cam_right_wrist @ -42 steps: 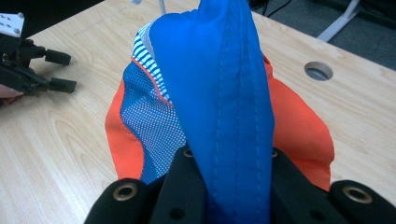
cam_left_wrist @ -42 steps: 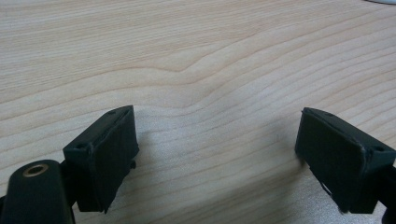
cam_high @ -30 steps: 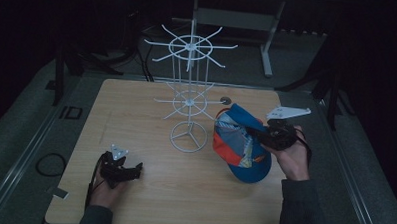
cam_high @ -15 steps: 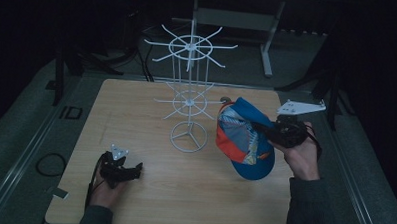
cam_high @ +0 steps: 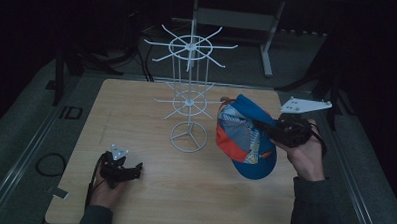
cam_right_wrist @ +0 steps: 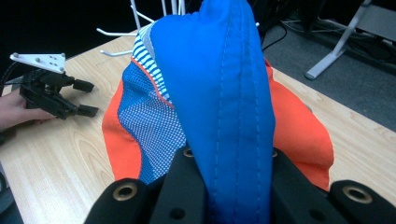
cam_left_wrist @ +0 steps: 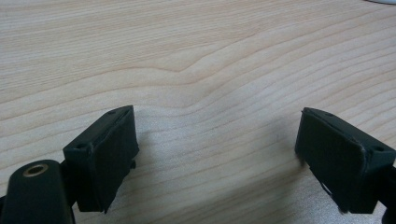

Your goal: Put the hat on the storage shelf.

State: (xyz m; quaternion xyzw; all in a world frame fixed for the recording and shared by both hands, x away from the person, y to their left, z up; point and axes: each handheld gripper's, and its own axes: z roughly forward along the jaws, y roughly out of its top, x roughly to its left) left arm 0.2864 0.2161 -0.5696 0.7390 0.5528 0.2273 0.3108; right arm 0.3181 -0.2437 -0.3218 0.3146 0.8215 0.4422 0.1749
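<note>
Cap: one, blue and orange with a striped mesh part, up off the desk, at about 4 o'clock from the foot of the rack.
Rack: one, thin white wire, standing at 12 o'clock on the desk, two rings of hooks, top and bottom, all bare.
Right gripper: at 3 o'clock on the desk, fingers squeezed tight on the blue folded edge of the cap.
Left gripper: down at 7 o'clock, low by the desk, fingers wide apart, nothing between them, just wood.
Job, as a guess: hang the cap on one of the hooks.
Count: one cap, one rack, two grippers, two hands, one desk.
Could go wrong, first: cap slipping out, since only a thin fold of cloth sits between the fingers.
Could go wrong, second: floppy cap catching on a near hook at the wrong spot and hanging crooked or dropping.
Could go wrong, third: light rack tipping or spinning from a hard push, with no hand steadying it.
Could go wrong, fourth: hooks thin and hard to see in the dim room, so easy to miss.
</note>
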